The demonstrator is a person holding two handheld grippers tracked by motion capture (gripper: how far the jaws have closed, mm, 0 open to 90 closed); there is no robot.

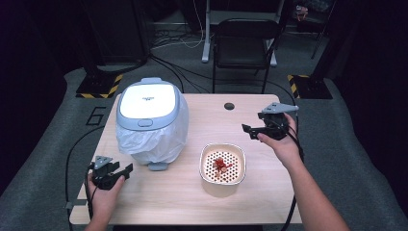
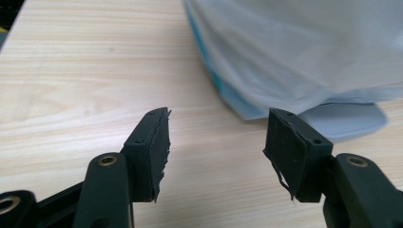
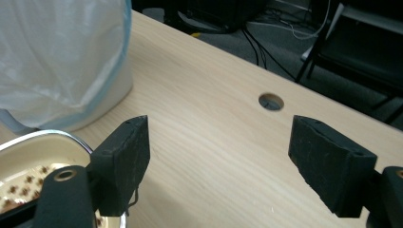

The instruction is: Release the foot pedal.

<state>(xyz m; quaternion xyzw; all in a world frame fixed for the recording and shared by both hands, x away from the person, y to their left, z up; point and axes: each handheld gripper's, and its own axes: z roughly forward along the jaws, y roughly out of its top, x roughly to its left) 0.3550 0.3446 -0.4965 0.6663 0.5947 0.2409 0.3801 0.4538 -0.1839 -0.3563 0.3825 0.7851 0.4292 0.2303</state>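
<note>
Item one: my left gripper point(image 1: 118, 172), near the tabletop's front left corner, is hovering with jaws spread, gripping nothing. Item two: the lidded bin point(image 1: 150, 120), toward the rear left, is wearing a thin plastic liner point(image 2: 304, 52), likely soft and slippery; the foot pedal point(image 1: 157, 166) looks the firmer hold. Item three: the perforated cream dish point(image 1: 223, 168), near the front edge, is holding red scraps point(image 1: 221, 163), probably light; its rim suits gripping. Item four: my right gripper point(image 1: 254, 131), by the right edge, is gaping wide, empty.
</note>
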